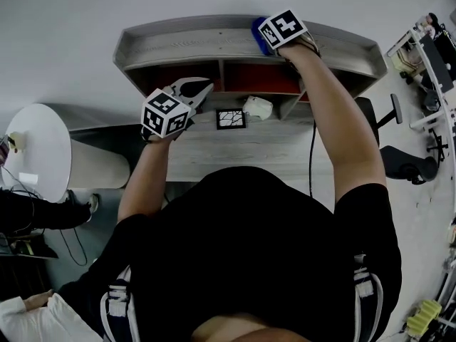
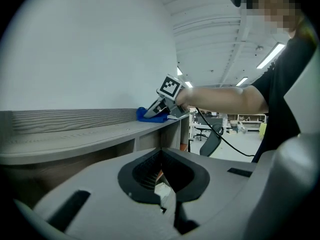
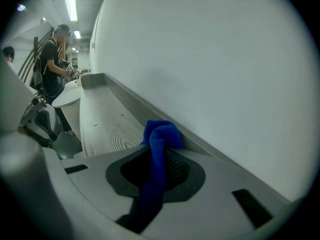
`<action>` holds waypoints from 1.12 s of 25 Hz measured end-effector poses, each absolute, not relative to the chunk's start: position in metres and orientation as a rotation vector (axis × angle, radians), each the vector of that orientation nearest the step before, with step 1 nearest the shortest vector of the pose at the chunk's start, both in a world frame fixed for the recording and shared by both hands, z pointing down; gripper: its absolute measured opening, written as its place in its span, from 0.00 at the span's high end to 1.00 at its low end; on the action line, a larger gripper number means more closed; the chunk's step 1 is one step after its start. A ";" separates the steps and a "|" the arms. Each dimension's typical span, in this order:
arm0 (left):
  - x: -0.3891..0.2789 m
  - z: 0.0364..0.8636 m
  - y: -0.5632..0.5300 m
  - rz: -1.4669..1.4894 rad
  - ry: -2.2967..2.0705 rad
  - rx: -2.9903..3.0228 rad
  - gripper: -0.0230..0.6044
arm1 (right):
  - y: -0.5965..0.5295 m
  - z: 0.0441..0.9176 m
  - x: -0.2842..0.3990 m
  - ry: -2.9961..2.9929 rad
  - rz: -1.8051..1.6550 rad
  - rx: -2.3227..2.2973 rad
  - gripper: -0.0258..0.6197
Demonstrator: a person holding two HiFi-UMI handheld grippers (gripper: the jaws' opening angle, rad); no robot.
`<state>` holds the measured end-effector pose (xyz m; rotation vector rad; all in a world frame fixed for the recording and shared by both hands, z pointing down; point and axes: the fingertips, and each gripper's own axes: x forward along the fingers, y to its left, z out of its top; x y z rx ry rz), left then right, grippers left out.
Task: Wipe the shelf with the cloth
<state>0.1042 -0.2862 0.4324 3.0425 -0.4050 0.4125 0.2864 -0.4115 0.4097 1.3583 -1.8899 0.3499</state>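
Note:
A grey wood-grain shelf top (image 1: 185, 41) runs along the white wall. My right gripper (image 1: 274, 38) rests on its right part, shut on a blue cloth (image 1: 257, 34). In the right gripper view the blue cloth (image 3: 159, 134) hangs bunched between the jaws of my right gripper (image 3: 160, 146), above the shelf top (image 3: 100, 119). My left gripper (image 1: 201, 91) hovers lower, in front of the shelf's open compartments, shut and holding nothing. From my left gripper (image 2: 161, 156) I see the shelf top (image 2: 75, 134) stretching away to the cloth (image 2: 150, 115) under the right gripper (image 2: 167, 104).
Below the shelf lies a grey desk (image 1: 242, 152) with a small black tile (image 1: 231, 119) and a white object (image 1: 258, 107). A cable (image 1: 311, 155) trails from my right arm. A round white table (image 1: 39, 148) stands left, an office chair (image 1: 399, 159) right. A person (image 3: 52, 59) stands beyond the shelf's far end.

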 end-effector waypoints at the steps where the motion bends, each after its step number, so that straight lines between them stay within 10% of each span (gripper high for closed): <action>1: 0.098 0.433 -0.287 0.415 -0.416 3.037 0.94 | -0.415 0.410 0.277 -1.899 0.345 1.348 0.88; 28: -0.095 0.456 -0.299 0.435 -0.764 2.896 0.94 | -0.501 0.419 0.000 -2.032 0.140 1.046 0.88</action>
